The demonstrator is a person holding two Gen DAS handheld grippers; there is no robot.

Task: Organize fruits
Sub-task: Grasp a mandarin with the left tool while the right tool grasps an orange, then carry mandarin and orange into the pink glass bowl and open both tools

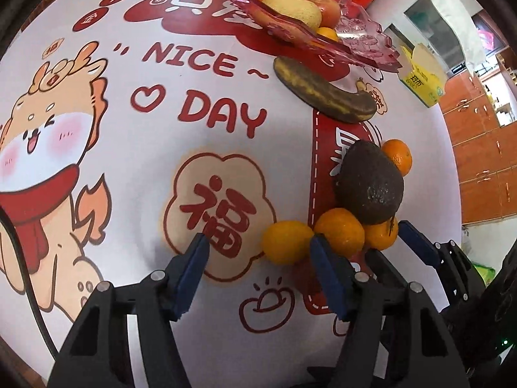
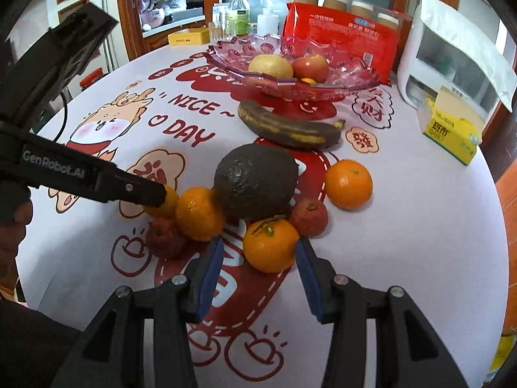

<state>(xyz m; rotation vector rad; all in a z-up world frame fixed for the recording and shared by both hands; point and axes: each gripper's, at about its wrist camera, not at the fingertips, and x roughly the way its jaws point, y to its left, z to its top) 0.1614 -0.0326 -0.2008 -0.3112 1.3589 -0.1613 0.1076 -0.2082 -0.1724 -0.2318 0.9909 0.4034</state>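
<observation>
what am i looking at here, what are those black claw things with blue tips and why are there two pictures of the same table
Each picture comes from a camera fixed on a hand-held two-finger gripper; a person carries one in each hand. The black arms with blue pads at the bottom are that gripper's own fingers.

The left gripper is open around a mandarin but not squeezing it. The right gripper is open around a stemmed mandarin, its pads not clearly pressing.

On the printed tablecloth lie an avocado, a browned banana, more mandarins and small red fruits. The pink glass bowl behind already holds fruit. Nothing is lifted.
</observation>
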